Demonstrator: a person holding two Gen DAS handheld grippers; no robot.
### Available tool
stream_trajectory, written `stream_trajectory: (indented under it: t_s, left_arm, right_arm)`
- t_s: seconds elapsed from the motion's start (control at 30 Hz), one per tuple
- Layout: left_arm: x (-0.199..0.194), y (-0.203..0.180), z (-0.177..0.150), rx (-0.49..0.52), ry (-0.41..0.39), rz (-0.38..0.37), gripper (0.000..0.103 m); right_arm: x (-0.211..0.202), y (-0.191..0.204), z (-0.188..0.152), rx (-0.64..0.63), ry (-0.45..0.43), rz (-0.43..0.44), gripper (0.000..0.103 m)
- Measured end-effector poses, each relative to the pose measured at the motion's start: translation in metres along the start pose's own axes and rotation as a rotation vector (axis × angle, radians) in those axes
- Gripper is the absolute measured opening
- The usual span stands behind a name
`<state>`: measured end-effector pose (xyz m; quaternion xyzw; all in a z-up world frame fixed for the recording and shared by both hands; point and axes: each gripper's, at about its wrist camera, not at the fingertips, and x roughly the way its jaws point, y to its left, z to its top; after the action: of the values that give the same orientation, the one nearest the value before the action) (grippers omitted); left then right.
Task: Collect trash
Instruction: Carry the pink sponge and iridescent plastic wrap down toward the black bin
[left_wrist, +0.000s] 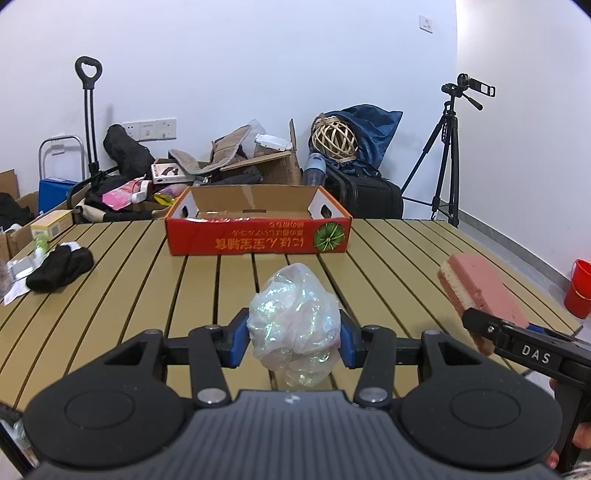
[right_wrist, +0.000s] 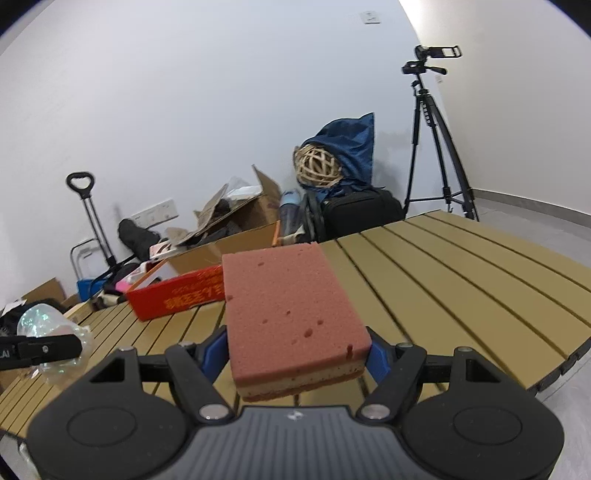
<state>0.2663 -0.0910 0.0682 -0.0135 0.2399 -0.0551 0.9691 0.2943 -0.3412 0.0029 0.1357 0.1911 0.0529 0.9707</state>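
Left gripper: I see my left gripper (left_wrist: 294, 338) closed part-way on a crumpled plastic bag (left_wrist: 294, 325); both blue pads (left_wrist: 236, 341) press into its sides, so the bag is squeezed between them.
Plastic bag: clear and iridescent, bunched into a wad, held clear above the slatted bench (left_wrist: 147, 280), in front of the red cardboard tray (left_wrist: 258, 236).
Right gripper: my right gripper (right_wrist: 297, 350) stands fairly wide, its blue pads (right_wrist: 378, 360) against the two long sides of a pink sponge (right_wrist: 291, 314).
Sponge: a thick block, pink on top with paler and red layers beneath; it sticks out forward from the jaws, roughly flat, lifted off the bench.
Cross view: from the left wrist I see the right gripper (left_wrist: 480, 325) at the right edge with the sponge (left_wrist: 480, 291) in it; from the right wrist the left gripper (right_wrist: 55, 349) shows at the left edge with the bag (right_wrist: 48, 332).
Red tray: it sits on the far part of the bench, open side up; I see nothing inside it from here.
Bench, left side: a black cloth (left_wrist: 59, 267) and some wrappers (left_wrist: 18, 271) lie near the edge, well apart from both grippers.
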Motion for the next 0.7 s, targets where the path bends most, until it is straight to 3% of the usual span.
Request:
stream_trajectory:
  t_s: [0.47, 0.7]
  left_arm:
    - [-0.049, 0.027, -0.051, -0.030, 0.020, 0.051, 0.048]
    - [-0.066, 0.046, -0.088, -0.062, 0.071, 0.081, 0.048]
  right_arm:
    - [-0.035, 0.047, -0.041, -0.148, 0.080, 0.148, 0.073]
    - [-0.051, 0.069, -0.071, -0.223, 0.147, 0.224, 0.073]
